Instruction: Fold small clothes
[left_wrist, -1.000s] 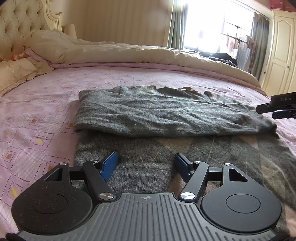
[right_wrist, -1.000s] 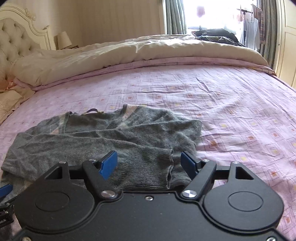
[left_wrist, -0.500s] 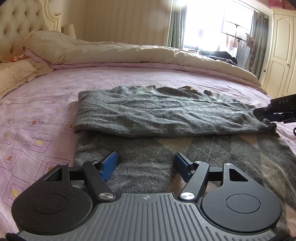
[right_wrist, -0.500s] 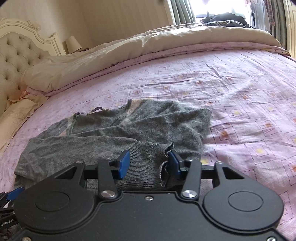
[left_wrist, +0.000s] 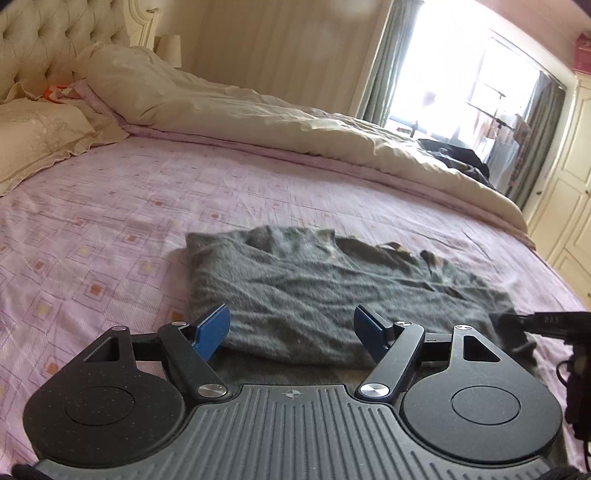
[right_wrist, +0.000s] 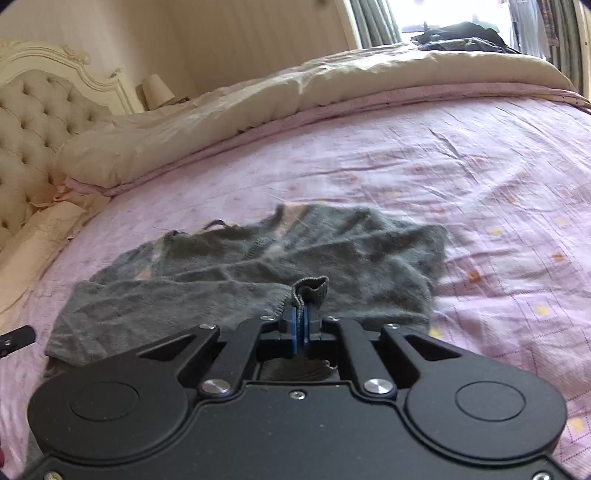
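A grey knitted sweater (left_wrist: 332, 288) lies part-folded on the pink bedsheet (left_wrist: 110, 221). In the left wrist view my left gripper (left_wrist: 291, 328) hovers above the sweater's near edge, its blue pads wide apart and still opening, with nothing pressed between them. My right gripper (left_wrist: 517, 321) shows at the right edge of that view, at the sweater's right end. In the right wrist view the right gripper (right_wrist: 300, 314) is shut on the ribbed cuff (right_wrist: 312, 286) of the sweater's sleeve, which bunches up above the pads. The sweater (right_wrist: 258, 266) spreads out beyond it.
A beige duvet (left_wrist: 295, 136) is piled across the far side of the bed. Pillows (left_wrist: 40, 133) and a tufted headboard (right_wrist: 33, 122) lie to the left. Dark clothes (left_wrist: 458, 155) rest near the bright window. A cream wardrobe (left_wrist: 569, 206) stands to the right.
My right gripper closed on the sleeve cuff. The left gripper rose and tipped back from the sweater, its pads spreading a little wider.
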